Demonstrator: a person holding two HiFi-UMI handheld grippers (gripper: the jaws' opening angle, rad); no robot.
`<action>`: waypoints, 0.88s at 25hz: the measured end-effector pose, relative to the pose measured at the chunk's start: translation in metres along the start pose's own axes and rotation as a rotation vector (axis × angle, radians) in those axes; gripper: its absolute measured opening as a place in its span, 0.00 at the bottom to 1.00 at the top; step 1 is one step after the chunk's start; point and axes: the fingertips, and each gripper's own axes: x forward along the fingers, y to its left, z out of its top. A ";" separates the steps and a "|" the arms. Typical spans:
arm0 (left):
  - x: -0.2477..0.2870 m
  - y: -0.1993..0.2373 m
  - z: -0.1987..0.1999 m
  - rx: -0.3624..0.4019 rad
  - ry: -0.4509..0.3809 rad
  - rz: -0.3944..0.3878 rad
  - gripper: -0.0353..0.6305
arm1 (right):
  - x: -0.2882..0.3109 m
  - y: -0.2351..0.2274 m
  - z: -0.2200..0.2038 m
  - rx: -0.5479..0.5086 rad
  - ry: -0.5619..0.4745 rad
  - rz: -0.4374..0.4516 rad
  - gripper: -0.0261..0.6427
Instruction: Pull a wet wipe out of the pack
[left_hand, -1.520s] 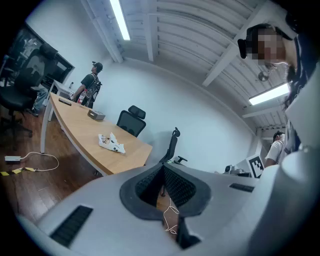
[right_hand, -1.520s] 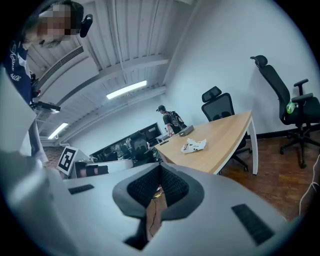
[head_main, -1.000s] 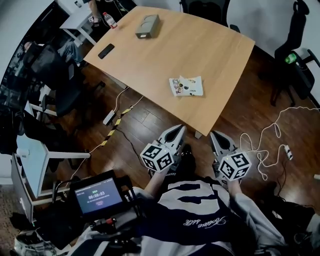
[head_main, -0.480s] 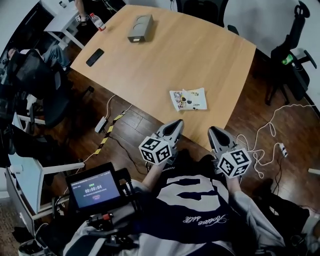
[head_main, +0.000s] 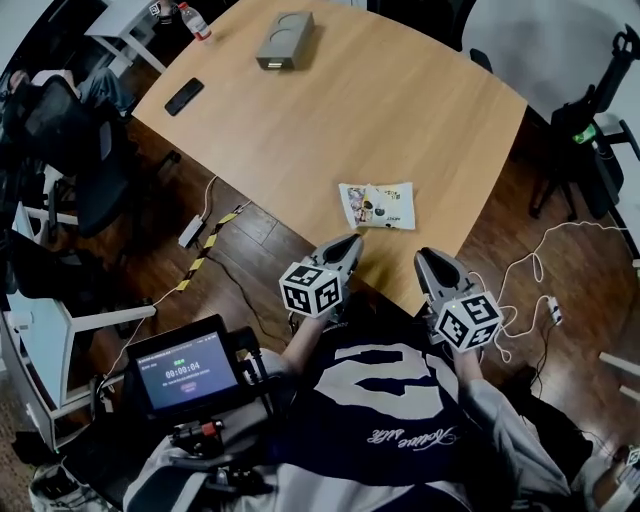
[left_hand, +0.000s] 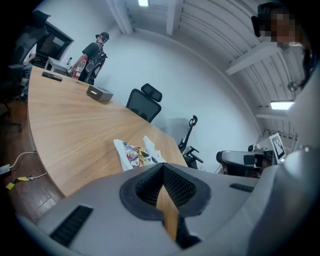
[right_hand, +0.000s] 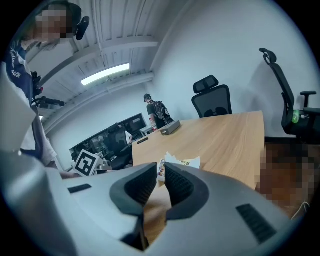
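Two hand-held grippers point forward and slightly downward at the table's near edge. The left gripper is closed and empty. The right gripper has jaws that have just been opening a little, with nothing between them. The wet wipe pack lies flat on the table at one o'clock from the left gripper, untouched.

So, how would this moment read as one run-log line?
wipe pack: on table, untouched | left gripper: shut, empty | right gripper: jaws just opening, nothing between
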 end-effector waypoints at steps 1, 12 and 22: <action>0.007 0.006 0.000 -0.001 0.005 0.019 0.06 | 0.005 -0.006 0.000 -0.005 0.016 0.013 0.09; 0.058 0.039 0.008 0.088 0.077 0.215 0.06 | 0.054 -0.034 0.011 -0.074 0.159 0.188 0.13; 0.075 0.055 -0.004 0.098 0.182 0.330 0.06 | 0.108 -0.041 0.000 -0.241 0.312 0.335 0.18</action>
